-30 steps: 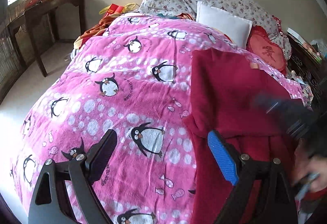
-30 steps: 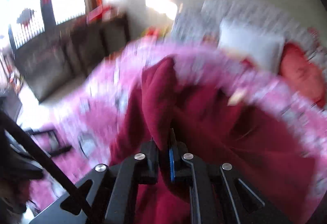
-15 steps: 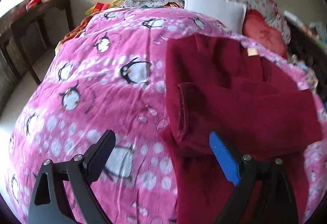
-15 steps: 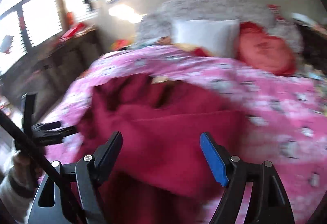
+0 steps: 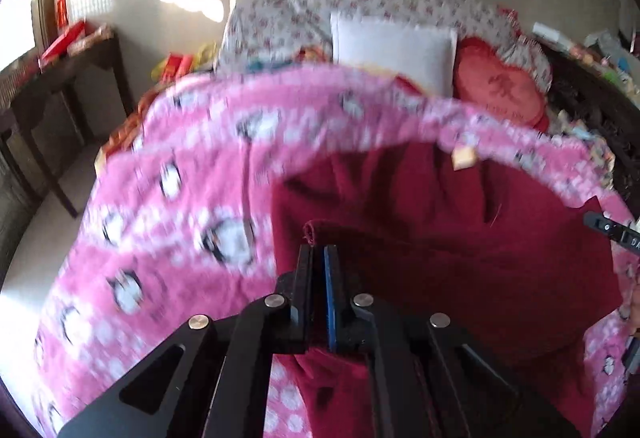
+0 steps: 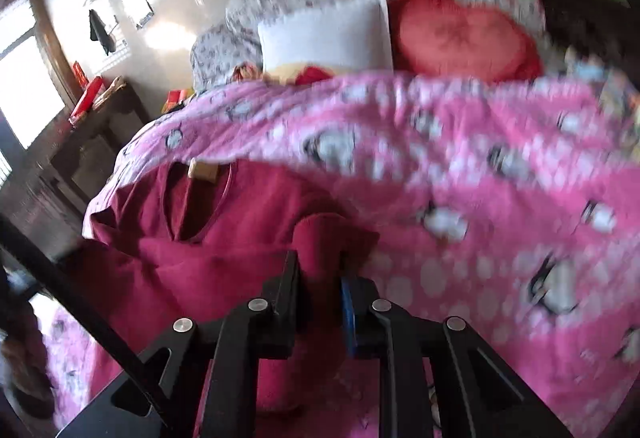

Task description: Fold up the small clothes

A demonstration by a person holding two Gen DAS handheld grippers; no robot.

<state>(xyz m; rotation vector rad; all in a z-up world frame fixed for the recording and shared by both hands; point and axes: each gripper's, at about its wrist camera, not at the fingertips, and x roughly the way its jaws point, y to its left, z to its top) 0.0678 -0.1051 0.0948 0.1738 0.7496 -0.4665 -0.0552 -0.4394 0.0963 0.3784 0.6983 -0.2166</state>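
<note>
A dark red garment [image 5: 460, 238] of soft, fleecy cloth lies spread on a pink blanket [image 5: 180, 198] printed with penguins and white dots, on the nearer part of the bed, with its neckline and a tan label [image 6: 203, 169] turned toward the pillows. One layer is folded across the body so that a straight edge runs over the middle, and the cloth is rumpled around the collar. The left gripper [image 5: 319, 258] has its two fingers drawn almost together, pinching a thin corner hem of the garment at its left side; the right gripper [image 6: 319, 270] stands a little wider, clamped on a thick rolled bunch of the same cloth at the garment's right edge. At the head of the bed sit a white pillow [image 5: 394, 48], a red heart-shaped cushion [image 5: 500, 90] and floral bedding [image 5: 272, 30], with a dark wooden table [image 5: 60, 78] off to the left. Both views are smeared by motion, so the penguin print and the garment's seams are blurred. The lower part of the garment is hidden behind the gripper bodies, and only a sliver of the other tool shows at the edge of the left view
</note>
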